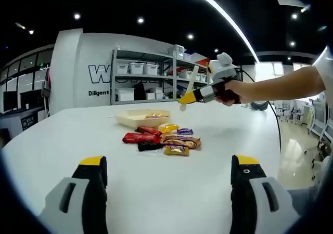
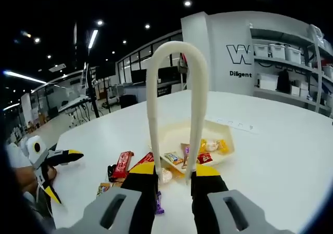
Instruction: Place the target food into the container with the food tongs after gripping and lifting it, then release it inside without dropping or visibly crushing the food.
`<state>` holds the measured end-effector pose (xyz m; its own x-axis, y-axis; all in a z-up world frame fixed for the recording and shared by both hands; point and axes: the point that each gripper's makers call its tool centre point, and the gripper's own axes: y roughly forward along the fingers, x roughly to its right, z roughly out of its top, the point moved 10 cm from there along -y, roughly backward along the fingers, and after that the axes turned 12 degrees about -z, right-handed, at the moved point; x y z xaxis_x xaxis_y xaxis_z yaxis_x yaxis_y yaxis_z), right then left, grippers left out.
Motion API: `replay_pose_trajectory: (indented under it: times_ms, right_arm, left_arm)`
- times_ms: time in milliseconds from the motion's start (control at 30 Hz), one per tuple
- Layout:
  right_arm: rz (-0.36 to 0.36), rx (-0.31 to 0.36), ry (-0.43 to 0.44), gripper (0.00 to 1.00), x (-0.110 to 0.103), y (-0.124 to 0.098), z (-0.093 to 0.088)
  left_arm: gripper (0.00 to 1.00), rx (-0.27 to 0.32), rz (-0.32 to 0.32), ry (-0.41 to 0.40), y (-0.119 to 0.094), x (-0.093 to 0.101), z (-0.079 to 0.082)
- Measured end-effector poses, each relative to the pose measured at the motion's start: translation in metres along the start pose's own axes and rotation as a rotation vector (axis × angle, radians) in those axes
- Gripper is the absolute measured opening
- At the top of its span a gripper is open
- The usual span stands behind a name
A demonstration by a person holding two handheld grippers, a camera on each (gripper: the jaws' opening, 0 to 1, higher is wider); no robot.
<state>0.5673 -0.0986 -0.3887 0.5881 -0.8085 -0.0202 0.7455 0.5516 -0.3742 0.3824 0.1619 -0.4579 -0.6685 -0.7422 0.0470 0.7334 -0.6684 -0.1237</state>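
White bench (image 1: pixel 156 192) top is seen reaching far on every side, with lots of bare room around the things. Near its middle a pale container (image 1: pixel 143 118) is set, with a few wrapped snacks inside. Just beside it a small pile of snack packs (image 1: pixel 162 139) is laid flat. The left gripper (image 1: pixel 169 179) is held low over the near edge, its fingers wide apart and holding nothing. The right gripper (image 2: pixel 174 179) is held above the container, its fingers squeezed on the cream food tongs (image 2: pixel 174 99), which stick up with their tips not seen.
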Motion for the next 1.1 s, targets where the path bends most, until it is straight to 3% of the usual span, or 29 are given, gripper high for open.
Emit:
replay_pose_trajectory:
  times_ms: [300, 633, 1067, 1100]
  right_arm:
    - [0.048, -0.034, -0.011, 0.18, -0.008, -0.004, -0.012]
    - [0.086, -0.089, -0.061, 0.19, -0.022, 0.005, -0.028]
    - [0.052, -0.152, -0.138, 0.19, -0.032, 0.012, -0.042]
    - [0.052, -0.127, -0.149, 0.18, -0.031, 0.012, -0.041]
  left_arm:
    - [0.97, -0.005, -0.004, -0.002, 0.000, 0.000, 0.000]
    - [0.96, -0.019, -0.003, 0.015, 0.001, 0.001, -0.002]
    - [0.95, -0.027, -0.006, 0.026, 0.001, 0.003, -0.002]
    - [0.95, -0.026, -0.006, 0.023, 0.001, 0.002, -0.002]
